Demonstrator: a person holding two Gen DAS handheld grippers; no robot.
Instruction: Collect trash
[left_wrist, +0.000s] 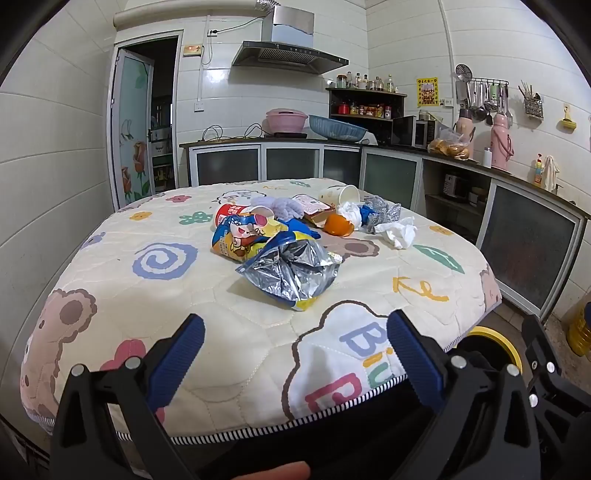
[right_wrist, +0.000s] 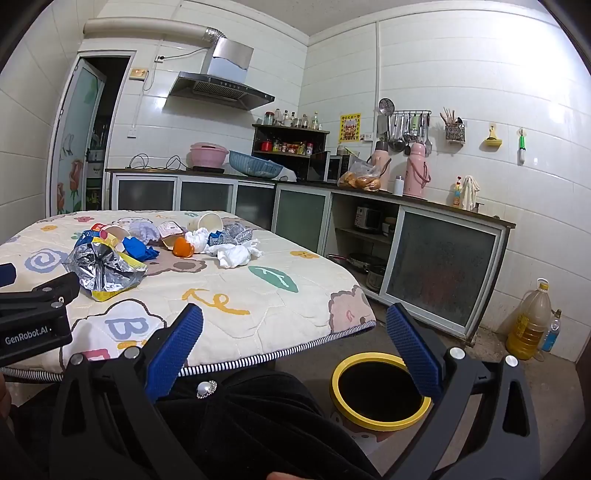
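Your left gripper (left_wrist: 295, 354) hangs over the near edge of the table, blue pads spread wide, nothing between them. Your right gripper (right_wrist: 295, 354) sits further right, off the table's corner, jaws equally wide and empty, above your dark-clothed lap (right_wrist: 251, 413). Just beyond its right finger, on the floor, stands the yellow-rimmed bin (right_wrist: 380, 386), mouth open and dark inside. The table (left_wrist: 122, 295) wears a quilted cream cover printed with bears, swirls and letters. Nearest your left gripper lies a crumpled foil snack bag (left_wrist: 291, 271), silver lining up; touching it behind, a blue-and-yellow cartoon wrapper (left_wrist: 240, 236). Further back the trash clusters: red cup (left_wrist: 231, 213) on its side, lilac fuzzy piece (left_wrist: 286, 206), orange plastic cup (left_wrist: 338, 224), white paper cup (left_wrist: 340, 194) tipped over, silver-and-blue scrap (left_wrist: 384, 212), white crumpled tissue (left_wrist: 399, 232) at the right end. On the floor by the cabinets, a large oil bottle (right_wrist: 530, 321).
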